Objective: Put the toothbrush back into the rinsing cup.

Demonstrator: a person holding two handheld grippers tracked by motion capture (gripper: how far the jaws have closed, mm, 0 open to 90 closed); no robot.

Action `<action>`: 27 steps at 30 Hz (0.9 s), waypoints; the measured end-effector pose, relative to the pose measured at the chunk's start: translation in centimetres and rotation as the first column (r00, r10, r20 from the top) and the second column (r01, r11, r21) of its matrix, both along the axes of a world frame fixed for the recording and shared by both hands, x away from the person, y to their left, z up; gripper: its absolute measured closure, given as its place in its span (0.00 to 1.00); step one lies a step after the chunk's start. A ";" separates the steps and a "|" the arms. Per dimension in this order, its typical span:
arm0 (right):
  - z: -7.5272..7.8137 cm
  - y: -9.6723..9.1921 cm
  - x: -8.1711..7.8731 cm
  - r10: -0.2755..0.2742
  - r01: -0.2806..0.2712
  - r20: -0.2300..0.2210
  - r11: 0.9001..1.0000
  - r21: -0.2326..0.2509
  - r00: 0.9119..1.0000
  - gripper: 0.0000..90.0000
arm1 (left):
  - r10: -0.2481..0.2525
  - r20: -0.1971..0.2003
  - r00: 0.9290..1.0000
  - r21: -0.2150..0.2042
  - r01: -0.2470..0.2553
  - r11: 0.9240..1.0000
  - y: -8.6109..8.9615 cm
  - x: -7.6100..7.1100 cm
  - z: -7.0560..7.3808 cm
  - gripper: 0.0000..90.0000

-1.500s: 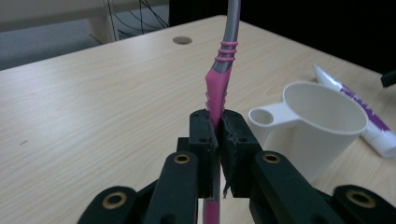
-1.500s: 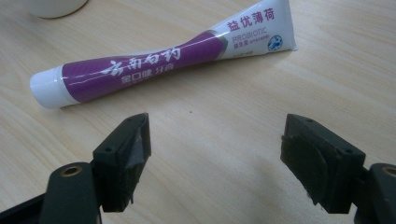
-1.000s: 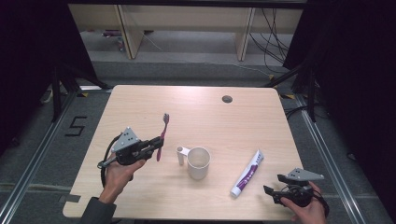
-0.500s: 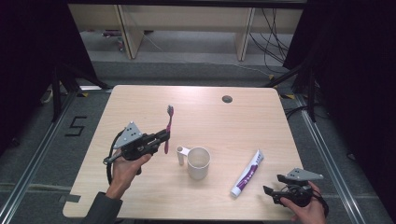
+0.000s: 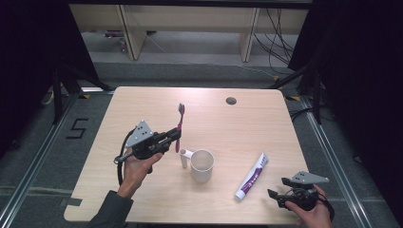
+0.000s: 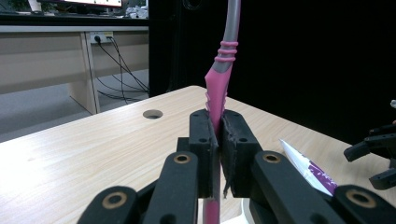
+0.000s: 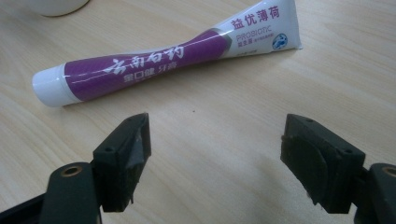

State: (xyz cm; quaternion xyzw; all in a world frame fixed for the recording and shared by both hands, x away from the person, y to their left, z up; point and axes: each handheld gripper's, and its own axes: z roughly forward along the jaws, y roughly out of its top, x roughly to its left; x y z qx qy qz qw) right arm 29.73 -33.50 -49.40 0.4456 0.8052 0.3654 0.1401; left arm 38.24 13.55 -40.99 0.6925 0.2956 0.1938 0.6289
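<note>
- Left gripper (image 5: 167,137) raised above the table (image 5: 142,102), jaws clamped on the pink toothbrush (image 5: 179,127) low on its handle.
- Toothbrush held upright, bristle head on top, lower end of the handle sticking out below the jaws; in the left gripper view (image 6: 218,154) the handle (image 6: 219,88) pinched between the two black pads and rising straight up.
- Held by the lower handle, probably so that the head stays free and the short end can go down first into something.
- White cup (image 5: 202,165) upright near the middle of the table, handle turned toward the left gripper, mouth open; just right of the toothbrush and lower, apart from it.
- Judged from this: toothbrush on its way to the cup, not yet over the mouth, upright hold suited to dropping it in handle-first.
- Purple-and-white toothpaste tube (image 5: 252,175) flat on the table right of the cup, cap end toward the near edge; seen close in the right gripper view (image 7: 163,58).
- Right gripper (image 5: 280,190) low at the near right corner, just beside the cap end, jaws wide apart with nothing between them (image 7: 215,163); bare wood under the gap.
- Likely parked there ready for the tube while the left hand works.
- Round cable hole (image 5: 231,100) at the far side of the table, well apart from everything.
</note>
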 end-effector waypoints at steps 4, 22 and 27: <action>0.0 0.0 -0.1 -0.010 0.010 -0.013 1.000 0.008 1.000 0.28 | -0.002 -0.002 1.000 -0.017 0.002 1.000 -0.4 0.3 -0.1 0.92; 0.0 -0.1 0.1 0.018 -0.018 0.020 1.000 -0.022 1.000 0.28 | -0.030 -0.008 1.000 0.027 0.031 0.999 -1.4 0.9 -1.9 0.92; 0.0 0.0 0.0 0.004 -0.004 -0.009 1.000 -0.003 1.000 0.28 | -0.032 -0.014 0.999 0.038 0.033 0.999 -1.5 0.8 -2.7 0.92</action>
